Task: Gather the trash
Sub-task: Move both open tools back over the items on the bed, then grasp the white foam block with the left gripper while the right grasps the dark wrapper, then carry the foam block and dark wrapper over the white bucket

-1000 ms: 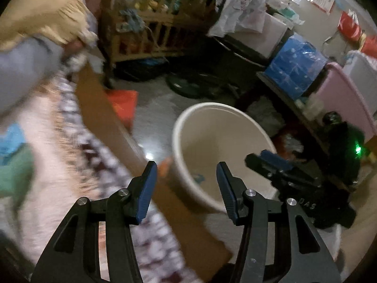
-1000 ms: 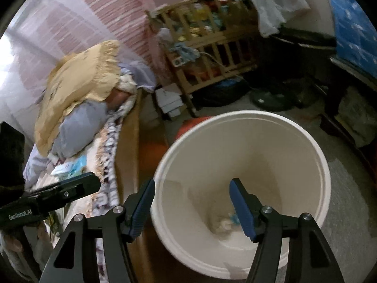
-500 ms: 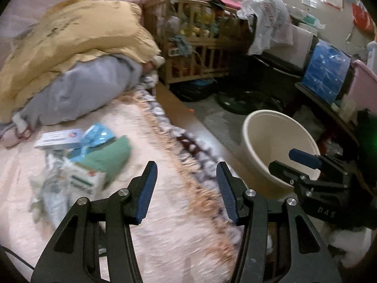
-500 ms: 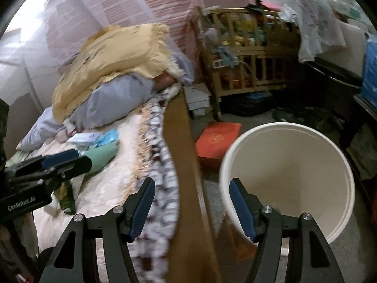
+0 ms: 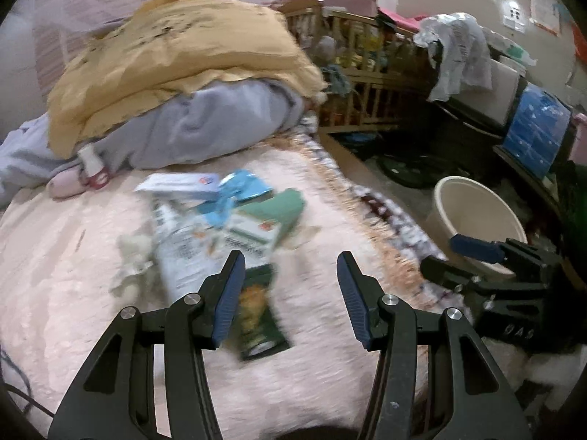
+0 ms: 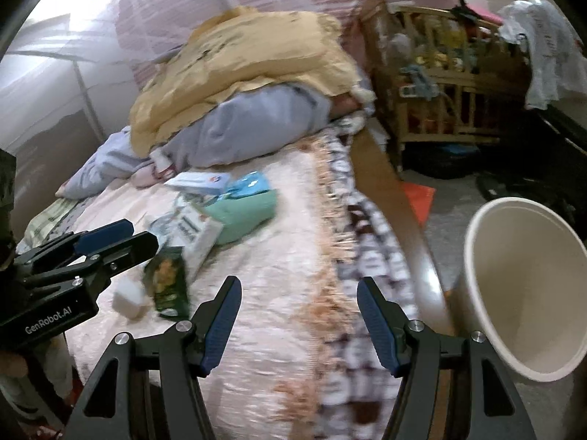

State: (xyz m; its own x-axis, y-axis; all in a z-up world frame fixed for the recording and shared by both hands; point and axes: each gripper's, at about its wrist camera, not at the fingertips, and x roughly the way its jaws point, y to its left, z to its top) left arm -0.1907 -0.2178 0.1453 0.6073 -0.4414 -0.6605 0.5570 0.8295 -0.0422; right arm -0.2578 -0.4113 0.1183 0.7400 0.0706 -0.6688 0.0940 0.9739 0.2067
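A heap of trash lies on the pink bed cover (image 5: pixel 55 275): a dark green packet (image 5: pixel 256 315), a white printed carton (image 5: pixel 183 256), a green-and-white box (image 5: pixel 264 223), a blue wrapper (image 5: pixel 242 187) and a white flat box (image 5: pixel 179 185). My left gripper (image 5: pixel 290 289) is open and empty just above the green packet. My right gripper (image 6: pixel 299 315) is open and empty over the bed's right part. The heap shows in the right wrist view too, with the green packet (image 6: pixel 167 282). The cream bucket (image 6: pixel 521 293) stands on the floor beside the bed.
A yellow quilt (image 5: pixel 176 58) and grey bedding (image 5: pixel 205 124) are piled at the head of the bed. A wooden crib (image 6: pixel 440 84) stands beyond. An orange box (image 6: pixel 418 198) lies on the floor. Dark furniture and blue boxes (image 5: pixel 535 132) stand at the right.
Both grippers have swung left from over the bucket to over the bed. The trash heap is now in front of the left gripper. Both stay open.
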